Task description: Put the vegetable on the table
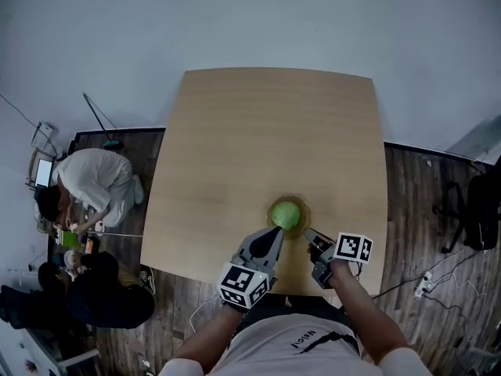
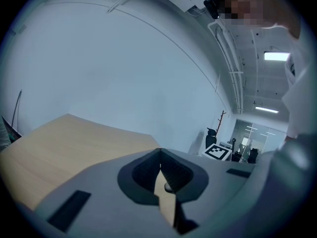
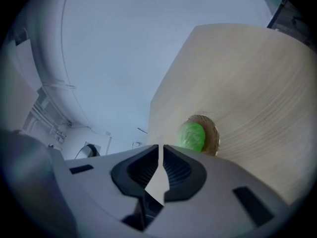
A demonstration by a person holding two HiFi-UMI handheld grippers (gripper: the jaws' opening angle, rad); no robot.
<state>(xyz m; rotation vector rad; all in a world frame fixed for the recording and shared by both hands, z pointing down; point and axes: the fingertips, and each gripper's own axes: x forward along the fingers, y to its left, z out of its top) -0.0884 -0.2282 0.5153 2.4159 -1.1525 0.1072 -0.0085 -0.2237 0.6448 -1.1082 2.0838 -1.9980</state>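
A round green vegetable (image 1: 286, 214) (image 3: 192, 135) rests in a shallow brown woven dish (image 1: 302, 207) (image 3: 214, 134) near the front of the light wooden table (image 1: 266, 139). Both grippers hover just in front of it, touching nothing. My left gripper (image 1: 274, 232) (image 2: 160, 152) points at its near left side, with the jaw tips touching and nothing between them. My right gripper (image 1: 308, 233) (image 3: 160, 148) is at its near right; a thin slit shows between the tips, and nothing is in it. In the right gripper view the vegetable lies just past the jaws.
The table's front edge (image 1: 235, 276) runs right under my hands. Two people (image 1: 94, 186) crouch on the dark wood floor to the left among clutter. A black chair (image 1: 470, 210) stands at the right, with cables (image 1: 423, 284) on the floor.
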